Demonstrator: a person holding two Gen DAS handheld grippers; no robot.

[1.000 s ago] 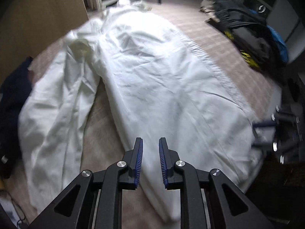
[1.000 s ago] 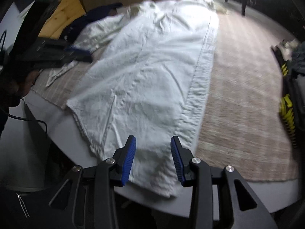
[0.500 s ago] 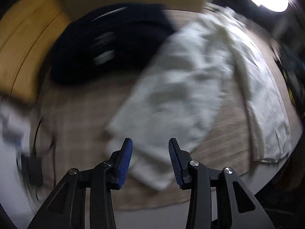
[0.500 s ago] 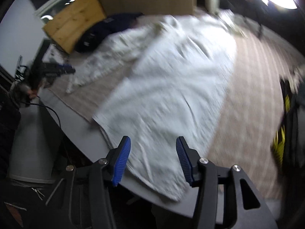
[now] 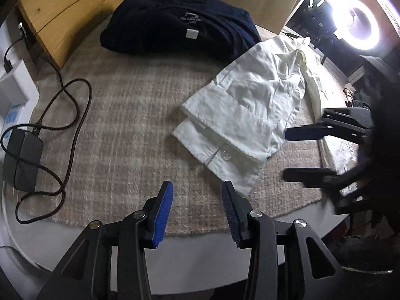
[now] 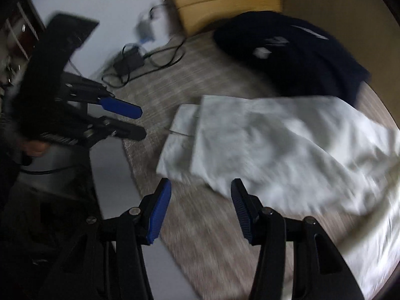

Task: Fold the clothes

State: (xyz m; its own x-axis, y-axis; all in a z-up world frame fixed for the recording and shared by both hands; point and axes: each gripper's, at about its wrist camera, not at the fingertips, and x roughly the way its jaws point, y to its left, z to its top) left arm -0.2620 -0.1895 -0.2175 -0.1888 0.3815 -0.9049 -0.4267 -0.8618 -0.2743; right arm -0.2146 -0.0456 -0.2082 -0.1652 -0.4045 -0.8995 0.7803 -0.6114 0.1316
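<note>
A white shirt (image 5: 252, 105) lies on the beige woven mat (image 5: 120, 130), its sleeve cuff end nearest me. My left gripper (image 5: 197, 195) is open and empty, just short of the cuff. My right gripper (image 6: 200, 195) is open and empty, hovering at the near edge of the same sleeve (image 6: 262, 145). The right gripper also shows in the left wrist view (image 5: 307, 155), at the right beside the sleeve. The left gripper shows in the blurred right wrist view (image 6: 130, 122), left of the cuff.
A folded dark navy garment (image 5: 180, 30) lies behind the sleeve against a wooden board (image 5: 67, 12). A black power adapter (image 5: 23, 160) with looped cable sits at the mat's left. A ring light (image 5: 355, 22) shines at the far right. The white table edge (image 5: 200, 247) runs below.
Both grippers have swung left from the shirt's body to its sleeve cuff. Both have opened wider. The shirt itself has not visibly moved.
</note>
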